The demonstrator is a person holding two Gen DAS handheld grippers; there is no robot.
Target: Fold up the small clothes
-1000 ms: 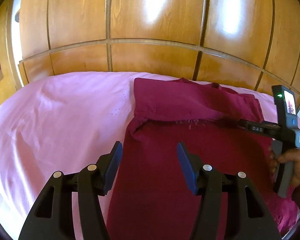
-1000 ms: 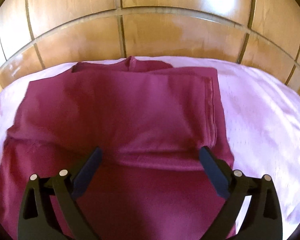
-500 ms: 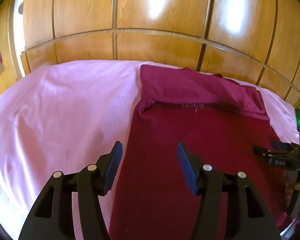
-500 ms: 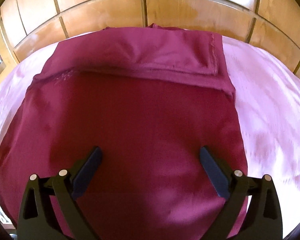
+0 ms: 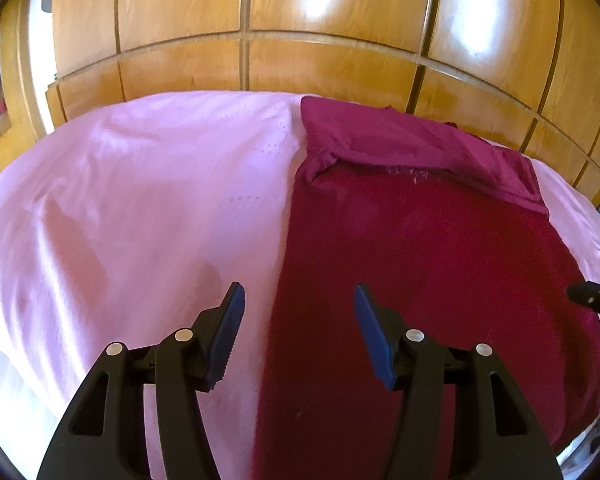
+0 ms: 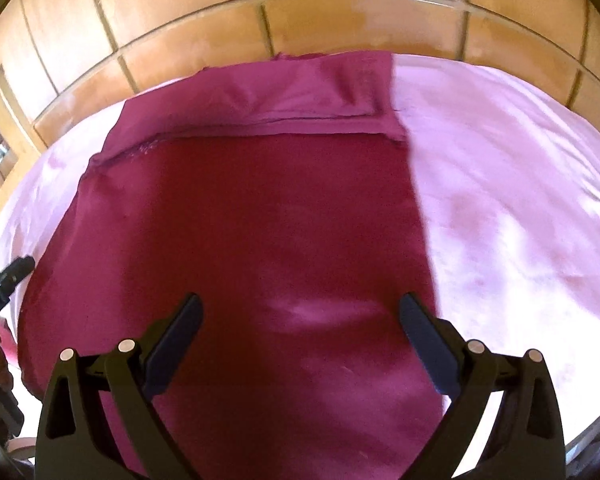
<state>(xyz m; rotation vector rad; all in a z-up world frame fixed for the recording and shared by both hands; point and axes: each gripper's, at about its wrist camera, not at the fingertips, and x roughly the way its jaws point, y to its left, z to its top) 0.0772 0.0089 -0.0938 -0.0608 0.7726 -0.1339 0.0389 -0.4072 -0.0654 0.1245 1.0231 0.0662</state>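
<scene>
Garment point(image 6: 260, 240) lies flat on the pink sheet point(image 5: 140, 200), far end folded back. Left gripper point(image 5: 298, 320), jaws just widened and empty, hovers over its left edge; right gripper point(image 6: 300, 332) hangs wide, empty. Wooden panels point(image 5: 300, 40) behind.

Both wrist cameras look steeply down, sharing the maroon garment point(image 5: 440, 264).

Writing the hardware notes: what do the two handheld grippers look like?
Both match. The left gripper has a matte black frame with triangular cutouts, silver round pivot pins, and flat fingers faced with ribbed blue pads. The right gripper has the same black frame and silver pins; its pads look darker in shadow. No cables or sleeves are visible.
</scene>
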